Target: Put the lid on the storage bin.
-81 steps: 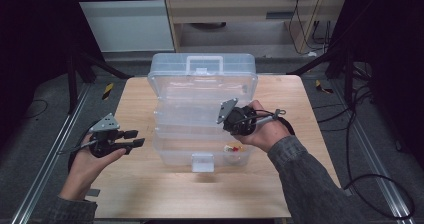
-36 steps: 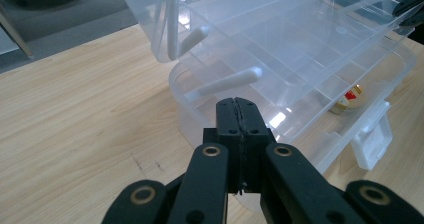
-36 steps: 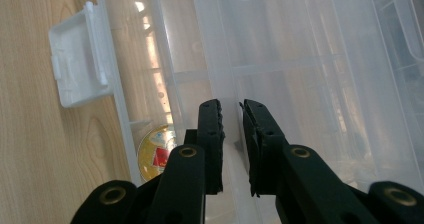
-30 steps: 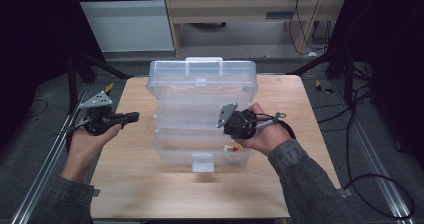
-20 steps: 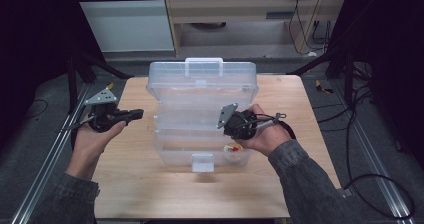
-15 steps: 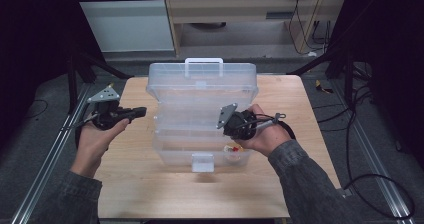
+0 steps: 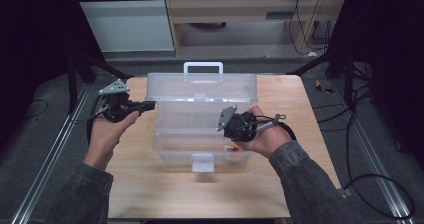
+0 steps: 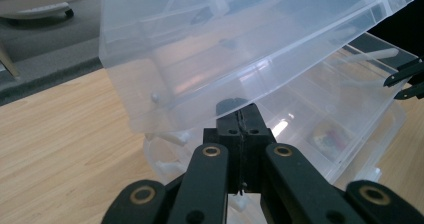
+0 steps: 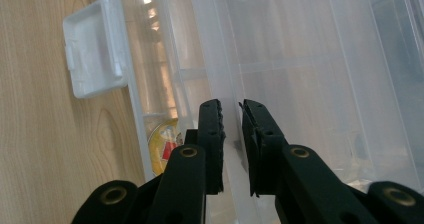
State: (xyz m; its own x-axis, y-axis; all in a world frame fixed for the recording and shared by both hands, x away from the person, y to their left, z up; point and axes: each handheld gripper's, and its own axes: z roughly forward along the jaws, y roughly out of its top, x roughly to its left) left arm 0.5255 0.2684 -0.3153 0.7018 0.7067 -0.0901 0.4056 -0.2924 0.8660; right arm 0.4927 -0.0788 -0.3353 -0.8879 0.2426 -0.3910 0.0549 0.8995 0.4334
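Fingers [image 8: 243,134] over wooden table [image 7: 150,189]

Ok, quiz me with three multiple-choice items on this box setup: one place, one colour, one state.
1. The white latch sits on the clear box's: A) near side, toward the person B) far side C) left end.
2. The carry handle is: A) red B) white C) black.
3. The left gripper's jaws are: A) wide open B) shut on the handle C) shut, empty.
Answers: 1 A, it faces the person in the high view; 2 B, it shows plainly white there; 3 C, the pads meet with nothing between them in the left gripper view.
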